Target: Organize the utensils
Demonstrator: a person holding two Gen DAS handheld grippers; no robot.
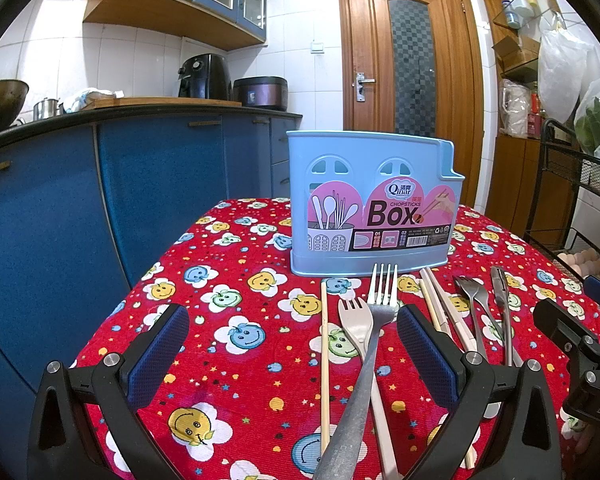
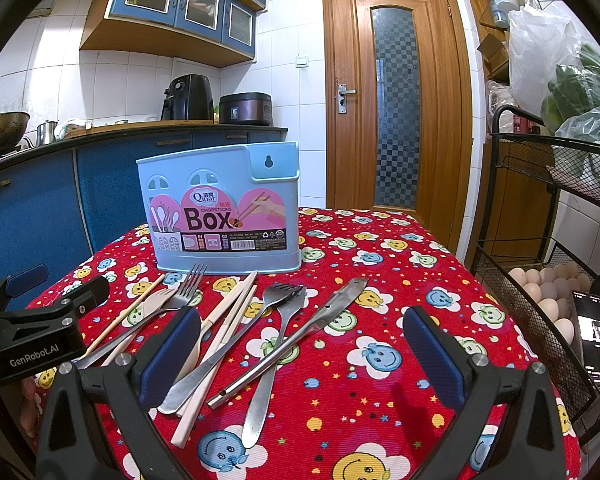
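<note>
left tongs (image 1: 292, 354) – spread wide, holding nothing, low over the tabletop (image 1: 228, 360) | right tongs (image 2: 302, 354) – spread wide, holding nothing | utensils – metal forks (image 2: 278, 300), knife (image 2: 332, 308), beige fork (image 1: 354, 322), chopsticks (image 2: 236, 300) lie loose on the red cloth just before the blue chopsticks box (image 2: 220, 208), upright at the far edge

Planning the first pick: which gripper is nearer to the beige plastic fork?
Left. The left gripper is open with the beige plastic fork lying between its fingers; the right gripper, also open, sits off to the fork's right.
</note>
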